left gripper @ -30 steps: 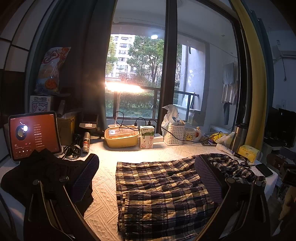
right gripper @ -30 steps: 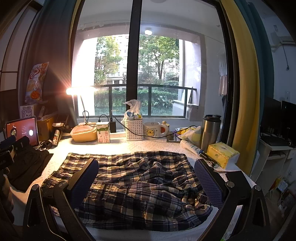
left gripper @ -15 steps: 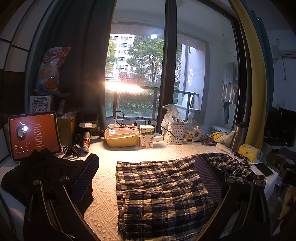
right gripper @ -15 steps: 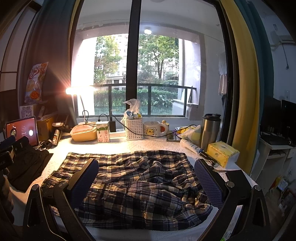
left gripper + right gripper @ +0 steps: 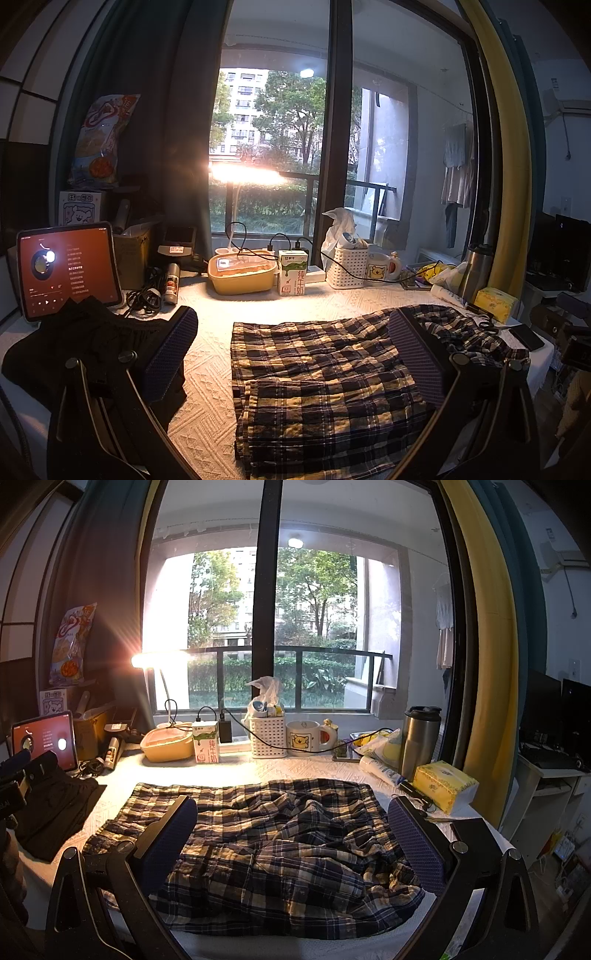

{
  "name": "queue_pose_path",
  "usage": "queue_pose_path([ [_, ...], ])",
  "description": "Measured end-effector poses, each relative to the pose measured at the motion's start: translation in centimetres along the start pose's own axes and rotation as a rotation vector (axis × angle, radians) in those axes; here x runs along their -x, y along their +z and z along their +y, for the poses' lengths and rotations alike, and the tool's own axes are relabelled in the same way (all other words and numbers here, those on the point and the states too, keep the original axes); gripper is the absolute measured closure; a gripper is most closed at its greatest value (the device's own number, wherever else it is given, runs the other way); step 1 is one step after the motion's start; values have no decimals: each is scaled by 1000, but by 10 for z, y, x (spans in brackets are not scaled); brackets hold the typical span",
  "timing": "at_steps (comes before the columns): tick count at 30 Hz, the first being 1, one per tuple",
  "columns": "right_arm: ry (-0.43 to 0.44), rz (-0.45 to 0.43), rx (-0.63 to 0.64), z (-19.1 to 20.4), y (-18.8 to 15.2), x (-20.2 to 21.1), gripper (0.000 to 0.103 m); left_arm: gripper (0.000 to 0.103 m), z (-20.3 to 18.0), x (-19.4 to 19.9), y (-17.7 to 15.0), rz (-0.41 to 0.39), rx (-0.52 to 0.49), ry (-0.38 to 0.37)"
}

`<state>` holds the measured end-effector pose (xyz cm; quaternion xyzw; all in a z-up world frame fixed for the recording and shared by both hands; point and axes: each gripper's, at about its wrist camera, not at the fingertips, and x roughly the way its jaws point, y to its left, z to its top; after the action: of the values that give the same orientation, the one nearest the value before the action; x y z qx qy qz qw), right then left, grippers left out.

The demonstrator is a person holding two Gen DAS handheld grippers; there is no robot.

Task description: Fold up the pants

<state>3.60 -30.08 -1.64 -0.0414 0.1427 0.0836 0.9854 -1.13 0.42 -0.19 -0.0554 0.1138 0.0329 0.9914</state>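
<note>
- Plaid pants (image 5: pixel 325 387) are seen in the left wrist view, spread on the white cloth (image 5: pixel 207 417); the left gripper (image 5: pixel 291 354) is held spread above them, nothing pinched. Black clothes (image 5: pixel 74 350) lie beside.
- Rumpled pants (image 5: pixel 273 842) are seen in the right wrist view, below the spread, empty right gripper (image 5: pixel 291 838).

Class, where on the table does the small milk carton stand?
In both views the white-and-green milk carton stands upright at the table's far edge by the window, between the yellow lidded container on its left and the white slotted basket.
</note>
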Motion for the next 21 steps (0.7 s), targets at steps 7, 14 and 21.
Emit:
queue_pose_path([
  [7,1,2,-1,1,-1,0,0,1,0,1,0,-2,-3,-2],
  [14,2,10,6,1,-2,-4,0,1,-4,-2,4,-4,-33,-10],
  [21,6,71,27,-13,-7,-41,0,1,0,-44,8,75,-78,-26],
])
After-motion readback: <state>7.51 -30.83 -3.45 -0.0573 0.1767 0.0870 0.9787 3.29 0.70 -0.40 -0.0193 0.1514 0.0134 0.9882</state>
